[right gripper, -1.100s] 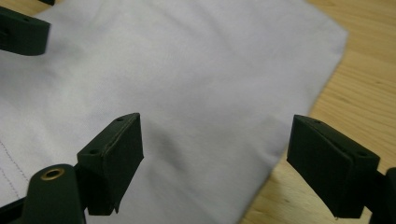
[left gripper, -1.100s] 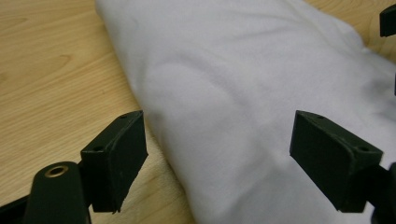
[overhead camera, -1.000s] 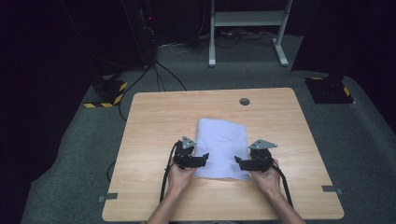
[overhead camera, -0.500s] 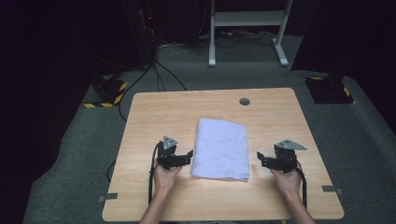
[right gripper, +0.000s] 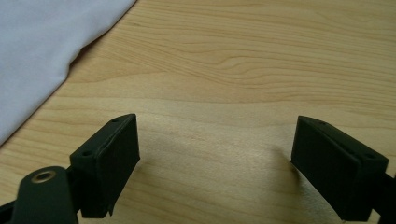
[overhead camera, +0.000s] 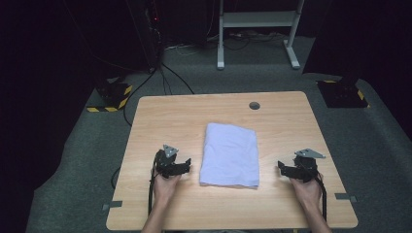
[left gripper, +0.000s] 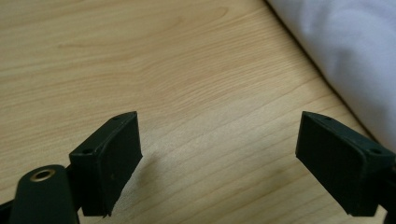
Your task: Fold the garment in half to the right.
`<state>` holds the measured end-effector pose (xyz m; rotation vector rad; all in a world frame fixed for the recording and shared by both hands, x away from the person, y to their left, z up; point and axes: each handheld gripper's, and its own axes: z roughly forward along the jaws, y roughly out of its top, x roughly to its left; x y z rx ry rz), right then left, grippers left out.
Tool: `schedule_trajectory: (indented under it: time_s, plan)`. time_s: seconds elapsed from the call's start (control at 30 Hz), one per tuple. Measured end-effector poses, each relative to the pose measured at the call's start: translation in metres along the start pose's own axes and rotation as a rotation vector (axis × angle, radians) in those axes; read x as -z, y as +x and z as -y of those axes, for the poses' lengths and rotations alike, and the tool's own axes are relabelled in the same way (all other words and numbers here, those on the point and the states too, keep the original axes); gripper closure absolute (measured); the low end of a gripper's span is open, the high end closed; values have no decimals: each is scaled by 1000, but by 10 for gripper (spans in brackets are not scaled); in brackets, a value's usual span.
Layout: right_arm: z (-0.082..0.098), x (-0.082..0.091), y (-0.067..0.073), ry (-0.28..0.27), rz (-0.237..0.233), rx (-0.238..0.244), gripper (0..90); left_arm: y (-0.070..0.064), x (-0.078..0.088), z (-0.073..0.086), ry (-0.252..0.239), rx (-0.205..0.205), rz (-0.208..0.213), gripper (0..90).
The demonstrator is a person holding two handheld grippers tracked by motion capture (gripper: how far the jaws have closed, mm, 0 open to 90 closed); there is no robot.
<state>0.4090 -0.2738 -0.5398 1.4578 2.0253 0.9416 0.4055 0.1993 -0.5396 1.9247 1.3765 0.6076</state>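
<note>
dark room hides its edges; folded cloth (overhead camera: 229, 155) cropped beside fingers (left gripper: 107, 163).

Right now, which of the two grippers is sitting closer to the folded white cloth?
The left gripper: only a narrow strip of bare table separates it from the folded white cloth. The right gripper stands a wider gap off the cloth's other side.

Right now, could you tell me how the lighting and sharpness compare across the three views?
High view: the table is evenly lit, the surroundings fall into darkness, the picture is slightly soft. Left gripper view: the white cloth is blurred, the wood grain sharper, a soft shadow under the left gripper. Right gripper view: the same under the right gripper.
</note>
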Motion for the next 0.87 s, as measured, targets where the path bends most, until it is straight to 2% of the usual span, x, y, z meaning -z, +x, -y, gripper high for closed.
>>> schedule_trajectory:
  time_s: [0.07, 0.17, 0.37, 0.87]
  plan:
    - [0, 0, -2, -1, 18, 8, 154, 2, -3, 2, 14, 3, -12, 143]
    - [-1, -2, -3, 32, 31, 12, 149, 3, -4, 1, 27, -1, -23, 137]
    - [-3, -5, -3, 39, 22, 15, 122, 4, -6, -1, 38, 3, -24, 120]
    - [-3, -6, -3, 38, 22, 19, 121, 4, -7, -1, 44, -6, -12, 90]
